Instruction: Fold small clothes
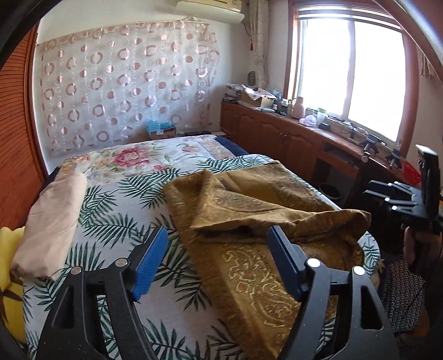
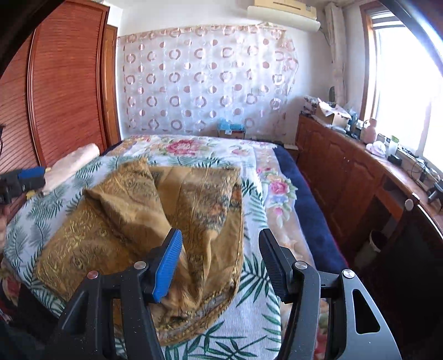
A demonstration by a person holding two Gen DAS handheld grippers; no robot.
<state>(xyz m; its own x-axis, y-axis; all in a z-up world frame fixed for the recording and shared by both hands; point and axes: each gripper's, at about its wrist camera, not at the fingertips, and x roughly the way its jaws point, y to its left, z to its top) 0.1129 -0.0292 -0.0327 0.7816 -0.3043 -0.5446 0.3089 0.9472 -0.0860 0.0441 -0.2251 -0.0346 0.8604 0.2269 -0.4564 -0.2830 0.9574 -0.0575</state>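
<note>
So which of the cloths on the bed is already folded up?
The pale pink cloth, a neat bundle at the bed's left edge. The gold patterned cloth in the middle lies rumpled, only partly turned over.

This is a lived-in home bedroom. A bed (image 1: 155, 199) fills the middle of both views, spread with a palm-leaf sheet and, further back, a floral quilt (image 2: 193, 146). Behind it, across the upper centre, a sheer curtain with pink rings (image 1: 124, 91) hangs over the white wall, and an air conditioner (image 2: 285, 12) sits at the top edge. A slatted wooden wardrobe (image 2: 63, 83) stands at the left. Along the right runs a low wooden cabinet (image 1: 277, 133) under a bright window (image 1: 349, 74), its top crowded with a cardboard box, bottles, cables and a pink jug (image 2: 369, 130).
</note>
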